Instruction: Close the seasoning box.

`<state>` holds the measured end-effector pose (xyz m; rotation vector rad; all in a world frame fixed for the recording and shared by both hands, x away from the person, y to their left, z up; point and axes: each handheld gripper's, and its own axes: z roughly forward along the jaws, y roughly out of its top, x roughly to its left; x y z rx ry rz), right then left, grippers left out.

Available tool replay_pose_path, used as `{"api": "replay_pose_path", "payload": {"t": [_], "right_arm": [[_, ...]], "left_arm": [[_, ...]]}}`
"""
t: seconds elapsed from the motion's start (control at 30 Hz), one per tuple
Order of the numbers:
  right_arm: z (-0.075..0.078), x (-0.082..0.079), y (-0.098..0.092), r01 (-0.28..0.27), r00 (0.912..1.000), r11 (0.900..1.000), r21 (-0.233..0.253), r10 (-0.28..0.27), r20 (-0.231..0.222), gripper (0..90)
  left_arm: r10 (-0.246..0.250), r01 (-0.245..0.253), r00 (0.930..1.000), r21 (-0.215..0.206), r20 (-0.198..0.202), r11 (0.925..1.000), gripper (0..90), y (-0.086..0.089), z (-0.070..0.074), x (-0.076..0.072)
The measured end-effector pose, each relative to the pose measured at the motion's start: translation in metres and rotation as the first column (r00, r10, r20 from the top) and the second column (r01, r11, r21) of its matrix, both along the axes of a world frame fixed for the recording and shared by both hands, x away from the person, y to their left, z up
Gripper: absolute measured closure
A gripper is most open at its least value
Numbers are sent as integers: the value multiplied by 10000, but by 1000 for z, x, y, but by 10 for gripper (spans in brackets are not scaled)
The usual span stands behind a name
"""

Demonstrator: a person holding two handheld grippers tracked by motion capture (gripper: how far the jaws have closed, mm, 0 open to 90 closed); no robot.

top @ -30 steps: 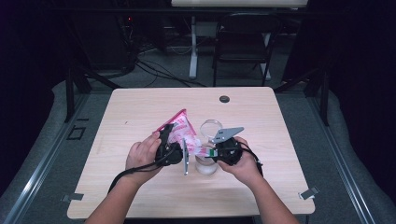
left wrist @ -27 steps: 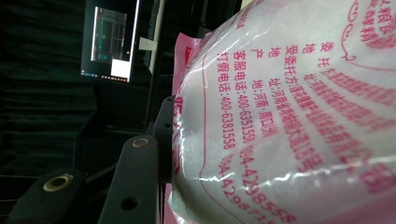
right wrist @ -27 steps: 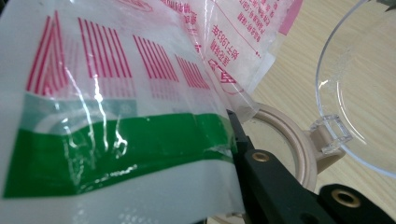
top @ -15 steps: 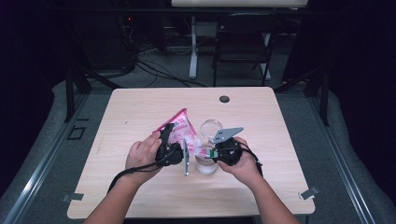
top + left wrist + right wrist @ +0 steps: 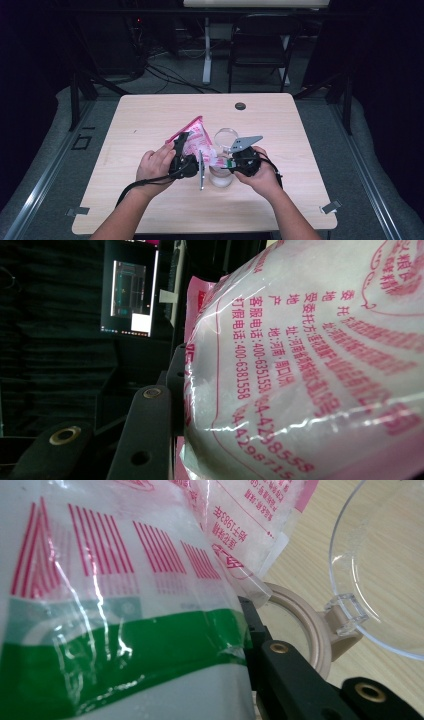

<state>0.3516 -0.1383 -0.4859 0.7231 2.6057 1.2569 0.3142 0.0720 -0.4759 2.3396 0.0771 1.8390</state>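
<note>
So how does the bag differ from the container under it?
The bag is soft, crinkled plastic with pink print and a green band, and it is held tilted off the table between the left gripper and right gripper. The container is rigid, beige-rimmed, and stands on the table with its clear lid flipped open. Both are partly see-through.

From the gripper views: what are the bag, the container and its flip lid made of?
Bag: thin glossy plastic film, by the creases and glare; printed pink and green, white granular fill inside. Flip lid: clear rigid plastic, since the table shows through it and it has a moulded hinge tab. Container: clear, likely plastic; its beige collar looks like matte opaque plastic. Both grippers' black jaws pinch the bag.
</note>
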Motion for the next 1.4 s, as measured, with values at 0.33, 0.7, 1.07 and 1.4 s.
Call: {"api": "replay_pose_path", "payload": {"t": [0.33,0.7,1.07,1.4], "right_arm": [[0,0,-1,-96,9999,9999,-92,96,-48,900],[-1,0,0,-182,9997,9997,-132,180,-143,900],[-1,0,0,-224,9996,9997,-120,222,-151,900],[-2,-1,3,-192,9997,9998,-95,191,-149,900]], "left_arm": [[-64,61,9997,99,249,9999,640,-1,0,-1],[-18,18,10000,-13,91,10000,641,1,-1,-1],[-45,45,9998,30,200,10000,641,1,1,-1],[-54,52,9995,71,300,10000,641,3,2,-2]]}}
